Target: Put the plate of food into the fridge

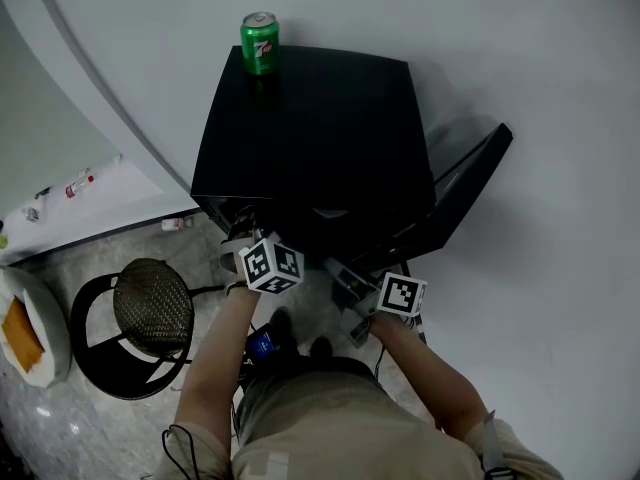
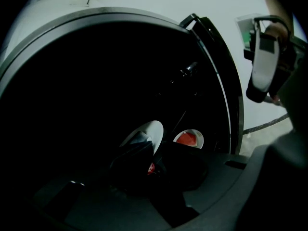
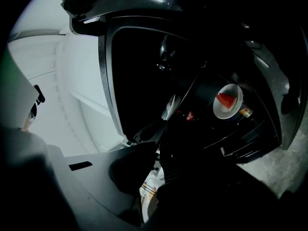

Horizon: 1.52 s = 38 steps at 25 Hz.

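Observation:
The black mini fridge [image 1: 310, 128] stands with its door [image 1: 470, 183] swung open to the right. Both grippers reach into its dark opening. My left gripper [image 1: 255, 240] [image 2: 144, 160] is shut on the rim of a white plate [image 2: 147, 131], seen edge-on. My right gripper [image 1: 352, 280] [image 3: 151, 177] has a white plate rim with thin brown stripes [image 3: 148, 196] clamped between its jaws; I cannot tell whether it is the same plate. Deeper inside sits a small white plate with a red slice [image 2: 188, 138] [image 3: 228, 100].
A green can [image 1: 260, 43] stands on the fridge top at the back. A black stool [image 1: 150, 308] is on the floor to the left, and a white dish with orange food [image 1: 25, 333] beyond it. Small bottles [image 1: 75, 183] lie by the wall.

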Motion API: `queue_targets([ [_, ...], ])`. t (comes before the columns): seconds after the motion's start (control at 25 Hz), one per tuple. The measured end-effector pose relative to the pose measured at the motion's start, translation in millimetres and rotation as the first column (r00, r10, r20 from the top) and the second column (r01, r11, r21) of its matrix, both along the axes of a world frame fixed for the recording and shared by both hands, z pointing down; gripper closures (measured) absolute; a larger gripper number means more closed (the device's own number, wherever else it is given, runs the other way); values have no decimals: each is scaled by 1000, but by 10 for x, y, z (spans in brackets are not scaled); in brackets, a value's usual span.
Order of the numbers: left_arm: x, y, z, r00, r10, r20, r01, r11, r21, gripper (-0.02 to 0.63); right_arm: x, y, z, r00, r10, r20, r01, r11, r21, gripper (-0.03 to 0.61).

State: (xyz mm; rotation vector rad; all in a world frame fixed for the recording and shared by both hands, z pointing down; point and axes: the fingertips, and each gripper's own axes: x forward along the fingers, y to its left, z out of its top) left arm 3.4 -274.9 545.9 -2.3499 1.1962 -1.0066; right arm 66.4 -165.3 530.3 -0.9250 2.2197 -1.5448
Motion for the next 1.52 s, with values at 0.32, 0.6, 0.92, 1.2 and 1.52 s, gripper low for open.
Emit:
queue_targets([
  [0.32, 28, 107, -65, 999, 28, -37, -28, 1000, -5, 538, 13, 65, -96, 1000, -17, -5, 17, 999, 47, 538],
  [0.6, 75, 446, -231, 996, 85, -33, -83, 995, 47, 529, -188, 161, -165, 992, -106, -64, 111, 991, 75, 538],
  [0.92, -30, 831, -151, 990, 108, -87, -110, 994, -16, 591, -456, 382, -233, 947, -218, -237, 265, 946, 188, 538],
  [1.2, -176, 1012, -200, 992, 66, -105, -70, 997, -30, 601, -654, 557, -426, 899, -264, -349, 373, 881, 293, 539],
  [1.52, -188, 1311, -336, 993, 44, -113, -47, 999, -22, 601, -657, 813, -562, 888, -289, -357, 411, 846, 340, 539],
])
